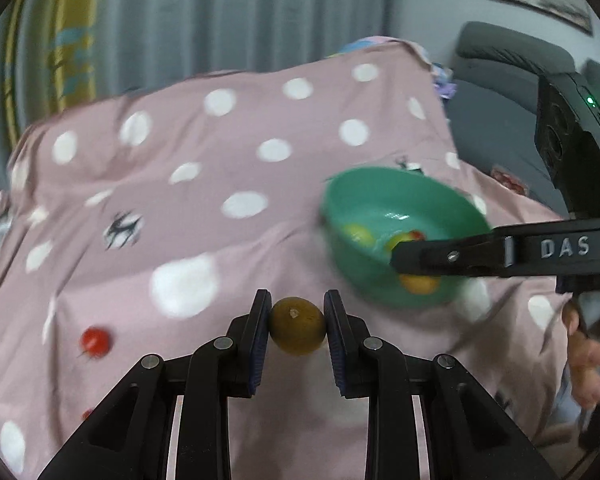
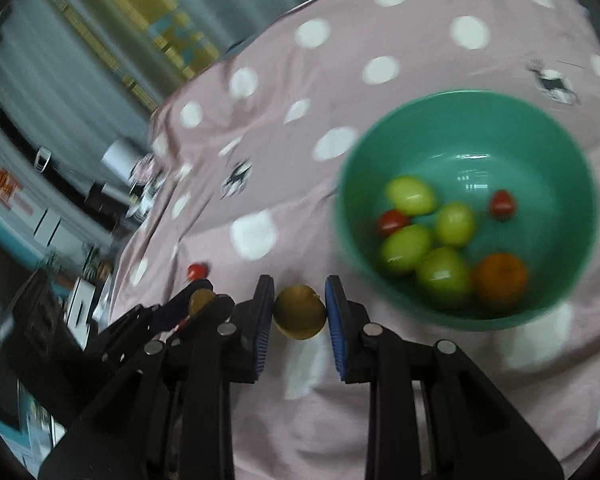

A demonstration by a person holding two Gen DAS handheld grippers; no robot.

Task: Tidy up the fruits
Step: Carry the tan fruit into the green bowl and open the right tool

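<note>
Brown fruit (image 1: 297, 331) pinched btwn left gripper (image 1: 297, 320) fingers; right gripper (image 2: 300, 312) likewise w/ another (image 2: 299, 312).

Pink cloth with white polka dots (image 1: 204, 168) covers the supporting surface, creased in places. Green bowl (image 2: 468, 204) rests directly on the cloth. One small red tomato (image 1: 95, 342) lies on the cloth, well apart from the bowl.
</note>
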